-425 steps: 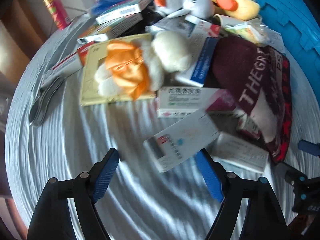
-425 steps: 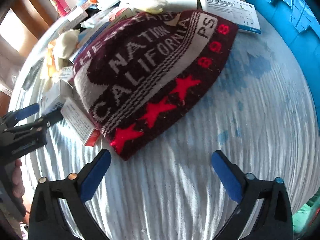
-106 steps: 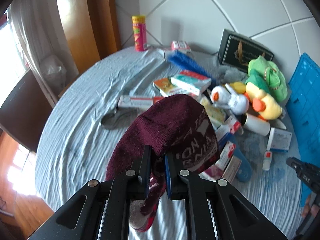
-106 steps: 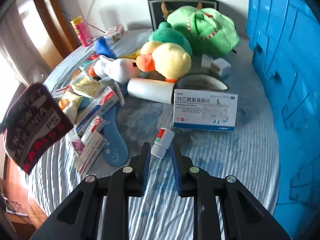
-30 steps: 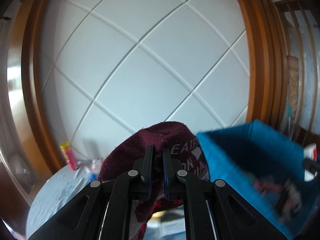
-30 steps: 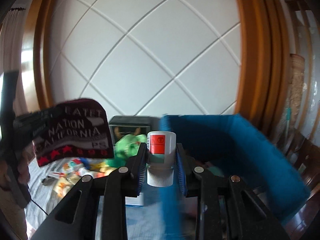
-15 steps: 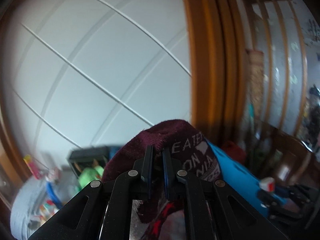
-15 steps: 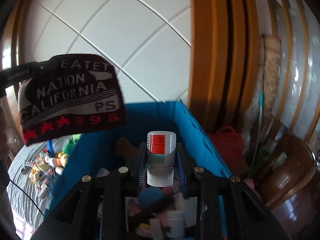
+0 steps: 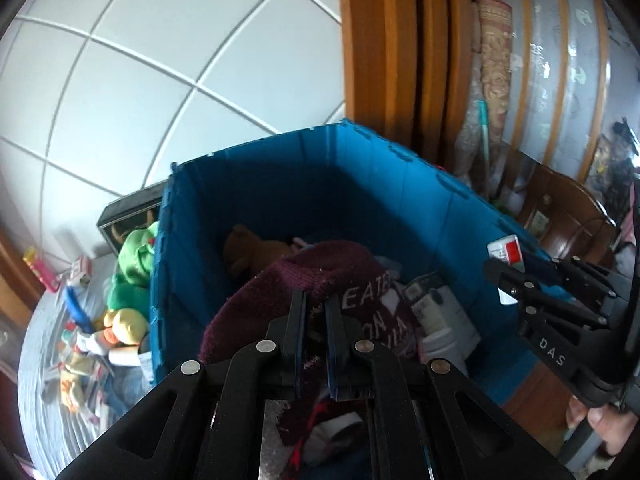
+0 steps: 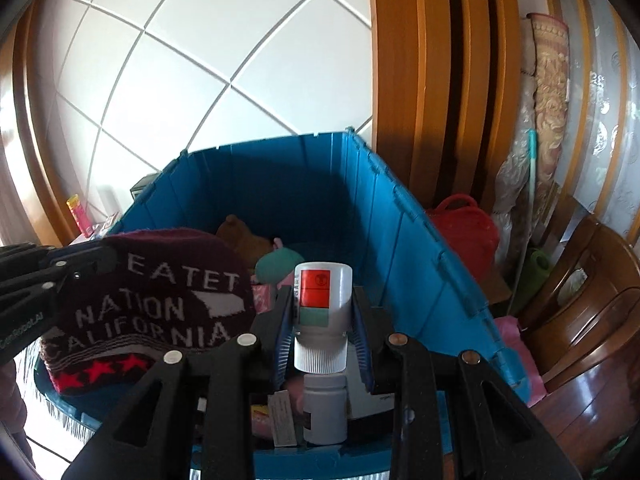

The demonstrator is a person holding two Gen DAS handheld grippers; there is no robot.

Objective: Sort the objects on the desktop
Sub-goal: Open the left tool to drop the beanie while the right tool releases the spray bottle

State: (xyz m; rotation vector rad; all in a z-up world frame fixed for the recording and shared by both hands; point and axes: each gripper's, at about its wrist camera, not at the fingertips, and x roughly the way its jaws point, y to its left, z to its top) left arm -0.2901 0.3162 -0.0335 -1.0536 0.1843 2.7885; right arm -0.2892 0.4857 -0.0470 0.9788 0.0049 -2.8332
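Note:
My left gripper [image 9: 314, 316] is shut on a maroon knit hat [image 9: 344, 268] with white lettering, which hangs over the open blue crate [image 9: 280, 184]. In the right wrist view the same hat [image 10: 152, 308] dangles at the left, above the crate's near left corner. My right gripper [image 10: 322, 316] is shut on a small white bottle [image 10: 322, 312] with a red and green label, held cap down over the blue crate [image 10: 400, 232]. In the left wrist view that bottle [image 9: 505, 254] and the right gripper [image 9: 516, 276] appear at the right, over the crate's rim.
Inside the crate lie a brown plush [image 10: 240, 240], a teal item [image 10: 278, 264], a white jar [image 10: 324, 408] and boxes. Left of the crate, the striped table [image 9: 52, 412] holds a green plush [image 9: 134, 264], a yellow duck [image 9: 124, 322] and boxes. A red bag [image 10: 464, 220] and wooden chairs [image 10: 580, 292] stand right.
Both grippers have swung further over the blue crate and tilted down into it. The hat and the bottle now hang above the crate's contents, each still held.

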